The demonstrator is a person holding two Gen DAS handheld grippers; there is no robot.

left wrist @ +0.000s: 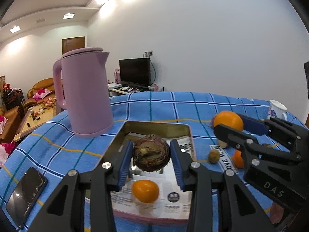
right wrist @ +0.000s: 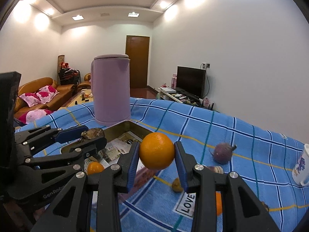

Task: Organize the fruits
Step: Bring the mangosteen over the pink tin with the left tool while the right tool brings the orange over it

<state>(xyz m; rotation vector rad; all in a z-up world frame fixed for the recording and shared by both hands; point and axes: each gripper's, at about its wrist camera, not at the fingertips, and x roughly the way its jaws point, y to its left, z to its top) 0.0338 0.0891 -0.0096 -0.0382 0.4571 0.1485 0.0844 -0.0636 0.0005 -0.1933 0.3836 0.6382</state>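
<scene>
While both tools carry fruit above the bench, the findings stand as follows.

Left tool (left wrist: 151,154): clamped on a dark, wrinkled purple-brown fruit (left wrist: 151,152); blue pads press its two flanks, and it hangs clear above the tray.

Right tool (right wrist: 156,151): clamped on a large orange (right wrist: 156,150), gripped at its widest girth, held off the cloth and just beside the tray's near corner.

Tray (left wrist: 154,128): rectangular metal tin with upright gold-toned walls and a printed paper lining; judged to be the collecting place, since one small orange (left wrist: 145,191) already rests inside.

Reason for hold: each fruit is pinched across its middle, which I judge keeps a round body from rolling out of flat pads.

Loose fruit: a purple, stemmed round fruit (right wrist: 223,153) and a small brown one (right wrist: 177,185) lie on the cloth to the right of the tray; part of another orange fruit (left wrist: 238,159) shows behind the right tool.

Surfaces: orange peel is glossy and dimpled; the dark fruit is dull and creased, probably soft, so firm pressure could bruise it.

Bench (left wrist: 164,106): covered in blue checked cloth with white and yellow lines.

Other items: smooth pink kettle (left wrist: 87,92) behind the tray, black phone (left wrist: 26,195) at left, floral mug (right wrist: 301,166) at right.
</scene>
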